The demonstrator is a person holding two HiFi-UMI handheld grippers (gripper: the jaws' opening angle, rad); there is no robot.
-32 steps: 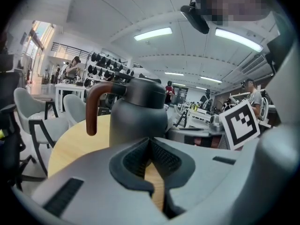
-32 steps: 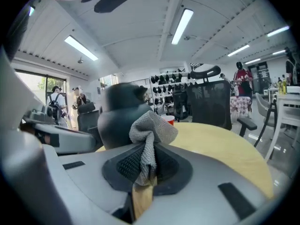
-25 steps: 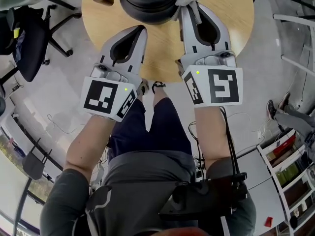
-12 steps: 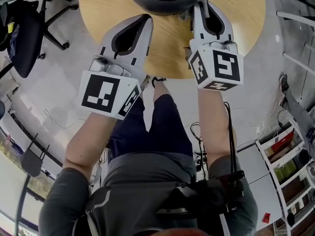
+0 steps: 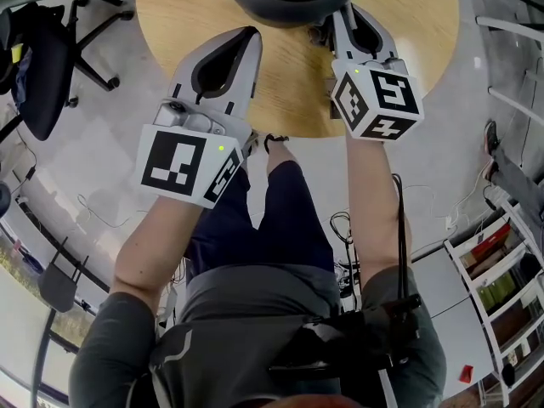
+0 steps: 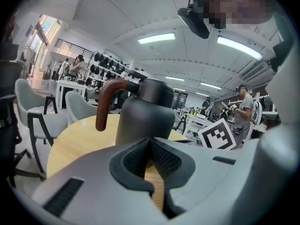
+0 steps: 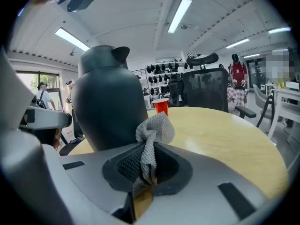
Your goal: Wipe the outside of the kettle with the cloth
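Both jaws of the left gripper (image 6: 150, 142) meet on nothing; the right gripper (image 7: 149, 149) is clamped on the grey cloth (image 7: 156, 129). Just past them the dark kettle (image 7: 108, 102) stands on the round wooden bench (image 7: 225, 130), partly cut off at the head view's edge. Farther back: a red cup (image 7: 161, 105), a black office chair (image 7: 206, 90), strip lights (image 7: 180, 13) overhead.

No words, brands or numbers can be read. The only printed signs are black-and-white square markers on the left cube (image 5: 189, 167) and right cube (image 5: 376, 100).
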